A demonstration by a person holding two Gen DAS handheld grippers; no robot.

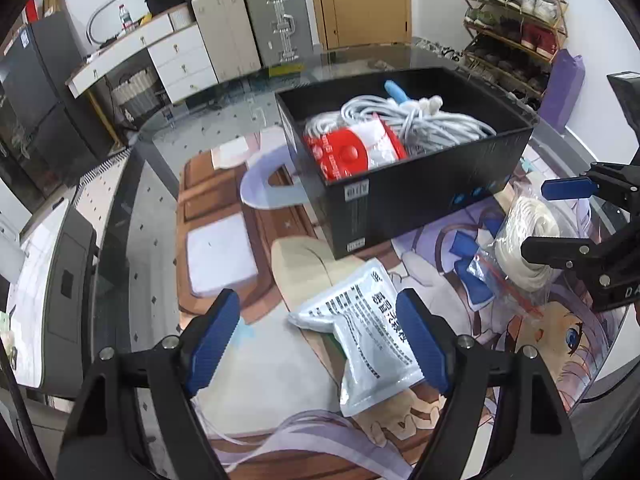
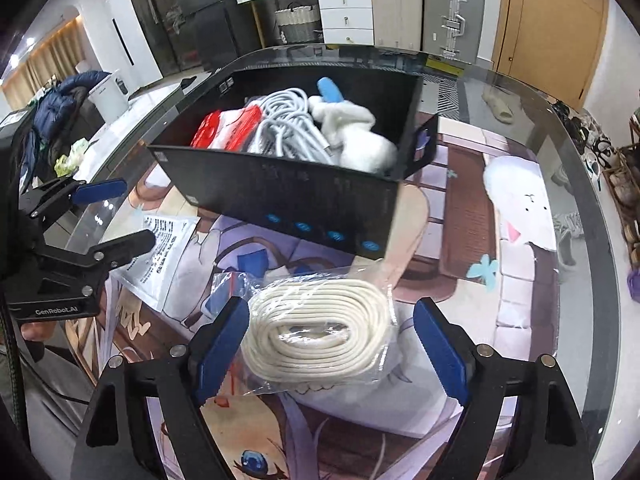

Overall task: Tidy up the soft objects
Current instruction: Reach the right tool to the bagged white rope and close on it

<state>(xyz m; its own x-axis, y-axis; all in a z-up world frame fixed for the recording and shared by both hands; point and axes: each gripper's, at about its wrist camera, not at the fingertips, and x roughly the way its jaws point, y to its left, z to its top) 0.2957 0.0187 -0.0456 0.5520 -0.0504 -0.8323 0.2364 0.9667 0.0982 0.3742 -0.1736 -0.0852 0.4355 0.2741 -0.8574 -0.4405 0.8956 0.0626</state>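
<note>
A black box (image 1: 420, 196) (image 2: 280, 200) stands on the table and holds a grey cable coil (image 1: 420, 120) (image 2: 288, 120), a red-and-white packet (image 1: 352, 152) (image 2: 224, 132), a white plush toy (image 2: 360, 136) and a blue item (image 1: 396, 90) (image 2: 330, 88). My left gripper (image 1: 320, 340) (image 2: 116, 212) is open, its fingers either side of a silver foil pouch (image 1: 368, 336) (image 2: 164, 248) lying on the mat. My right gripper (image 2: 332, 348) (image 1: 560, 216) is open around a cream rope coil in a clear bag (image 2: 320, 328) (image 1: 524, 248).
A printed anime mat (image 1: 240, 240) (image 2: 460, 220) covers the glass table. Suitcases (image 1: 276, 20) (image 2: 452, 12), white drawers (image 1: 176, 56) and a shoe rack (image 1: 516, 28) stand beyond the table's far edge.
</note>
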